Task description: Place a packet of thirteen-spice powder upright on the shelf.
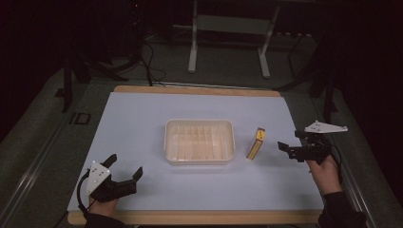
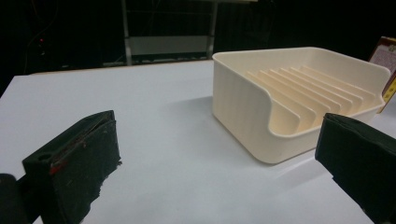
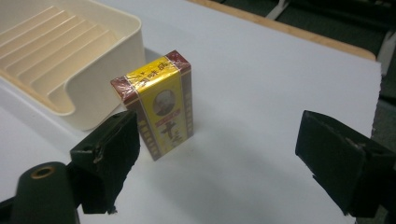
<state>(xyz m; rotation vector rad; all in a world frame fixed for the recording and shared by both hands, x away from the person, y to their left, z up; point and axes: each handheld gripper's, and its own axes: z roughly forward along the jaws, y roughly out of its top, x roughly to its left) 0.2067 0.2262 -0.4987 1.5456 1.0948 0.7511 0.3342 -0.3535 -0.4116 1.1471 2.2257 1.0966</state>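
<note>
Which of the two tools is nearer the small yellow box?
The right tool: it faces the yellow box beside the tray; the left tool sits farther off.

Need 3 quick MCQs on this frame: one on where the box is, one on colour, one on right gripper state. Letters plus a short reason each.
1. Where does the small box stand?
A. inside the tray
B. on the table just right of the tray
C. between the left gripper's jaws

2. What colour is the box's wide middle band?
A. yellow
B. blue
C. green

3. What state is the right gripper in?
A. shut on the box
B. shut on nothing
C. open, the box ahead of it and untouched

Answers:
1 B: the high view shows it upright on the white table beside the right wall of the tray.
2 A: the right gripper view shows a yellow band between dark red ends.
3 C: its jaws stand wide apart, with bare table between them and the box beyond.
</note>
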